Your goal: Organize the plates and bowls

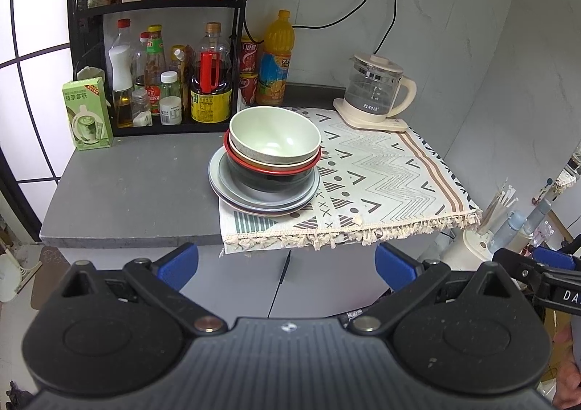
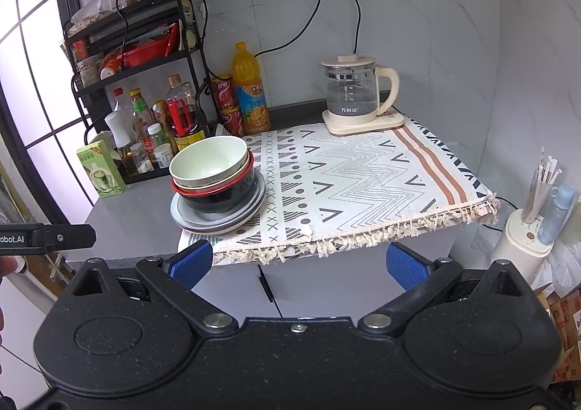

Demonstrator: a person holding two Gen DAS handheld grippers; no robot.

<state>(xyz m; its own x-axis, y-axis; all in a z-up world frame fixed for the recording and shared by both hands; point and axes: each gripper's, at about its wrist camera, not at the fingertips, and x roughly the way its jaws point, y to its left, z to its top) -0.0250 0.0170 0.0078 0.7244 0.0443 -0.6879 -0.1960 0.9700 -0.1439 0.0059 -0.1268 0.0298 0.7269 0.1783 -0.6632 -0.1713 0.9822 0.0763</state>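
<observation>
While both the left tool (image 1: 287,265) and right tool (image 2: 299,263) hang wide open and empty off the worktop's (image 1: 138,177) front edge, the stacked bowls (image 1: 272,152) and plates (image 1: 232,188) mid-worktop look rigid, slick, breakable, best pinched at a rim.

Both wrist views from off the counter's front edge, angled down, sharing the dish stack (image 1: 265,163) (image 2: 218,188).

We see our left black plastic tongs (image 1: 287,266) and right black plastic tongs (image 2: 299,265), each with blue textured pads (image 2: 406,269), round silver pivot screws (image 2: 218,321) and a ribbed dark body.
</observation>
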